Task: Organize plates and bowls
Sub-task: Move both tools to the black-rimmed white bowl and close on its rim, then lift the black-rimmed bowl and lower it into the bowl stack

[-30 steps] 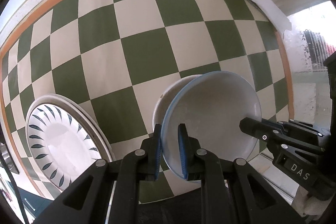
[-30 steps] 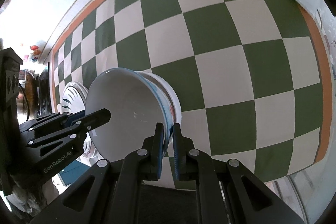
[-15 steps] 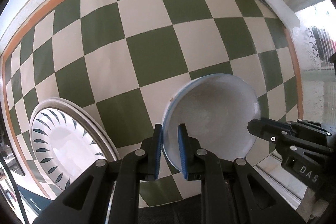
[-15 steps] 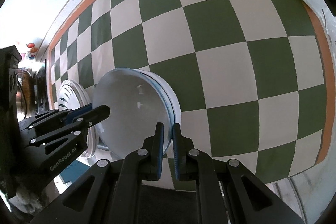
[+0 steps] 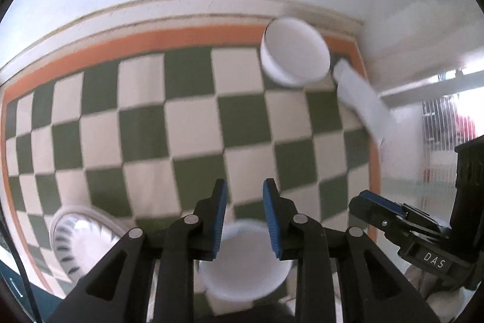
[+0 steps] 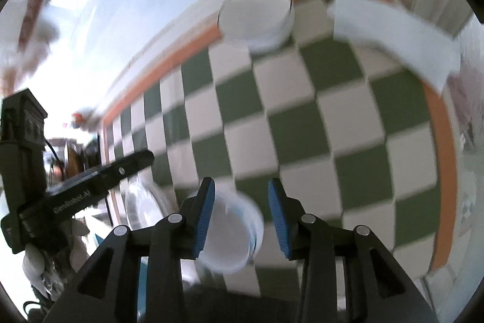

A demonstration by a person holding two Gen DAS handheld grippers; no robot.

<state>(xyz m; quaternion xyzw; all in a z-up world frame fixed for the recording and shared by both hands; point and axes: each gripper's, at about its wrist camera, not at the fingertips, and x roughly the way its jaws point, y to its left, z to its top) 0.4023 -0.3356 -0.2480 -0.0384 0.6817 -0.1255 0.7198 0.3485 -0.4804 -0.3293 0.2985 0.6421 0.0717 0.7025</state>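
Change: both tools have let go of the blue-rimmed bowl [image 5: 242, 265] and lifted off it.
Left tool [image 5: 242, 218]: jaws just opening, spread, nothing between.
Right tool [image 6: 242, 218]: jaws just opening, spread, bowl below.
White bowl [image 5: 295, 52]: far ahead.

Bright daylight, heavy motion blur, fisheye-warped edges.

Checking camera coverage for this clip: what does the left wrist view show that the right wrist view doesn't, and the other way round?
Only the left wrist view shows the patterned plate clearly, low at the left; in the right wrist view it is only a blur beside the left gripper.

Only the right wrist view shows blurred clutter beyond the table's left end.

Both show the checkered tablecloth, the white bowl at its far edge, the blue-rimmed plate lying released below, and the left gripper and right gripper, whose jaws have just been opening with nothing between them.
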